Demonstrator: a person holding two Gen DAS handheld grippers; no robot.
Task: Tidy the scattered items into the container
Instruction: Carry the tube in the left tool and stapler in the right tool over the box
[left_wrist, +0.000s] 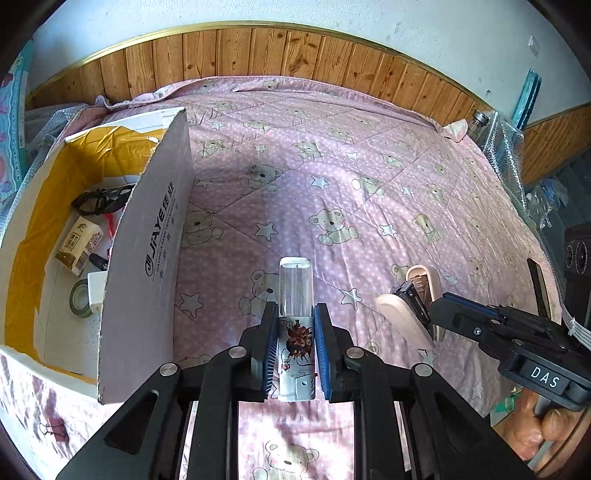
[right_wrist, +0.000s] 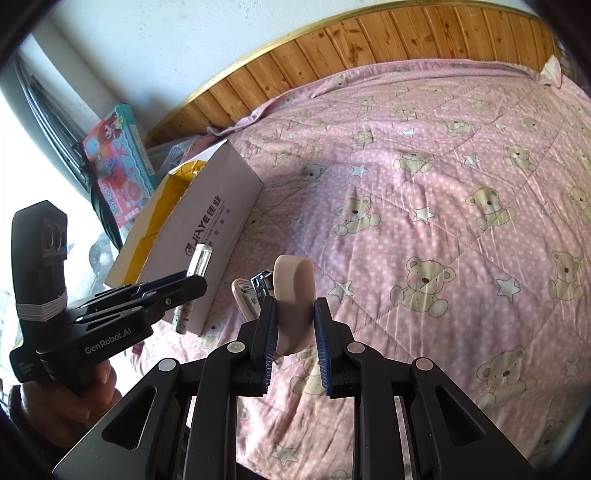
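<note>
Over the pink quilt (left_wrist: 332, 166), the left gripper (left_wrist: 295, 332) is clamping a clear-capped bottle (left_wrist: 296, 321) between its blue pads, just right of the box (left_wrist: 147, 240) and level with its near corner. That box is sitting at the bed's left edge, its tall flap standing between the bottle and the opening; a carton (left_wrist: 79, 245), tape roll (left_wrist: 79, 299) and black cord (left_wrist: 99, 199) are lying inside. The right gripper (right_wrist: 295, 325) is gripping a pink stapler (right_wrist: 293, 295), which is hanging open, though its right pad is showing a slight gap. Beyond both tools the quilt is stretching wide and bare to the wooden headboard (left_wrist: 258, 51).
</note>
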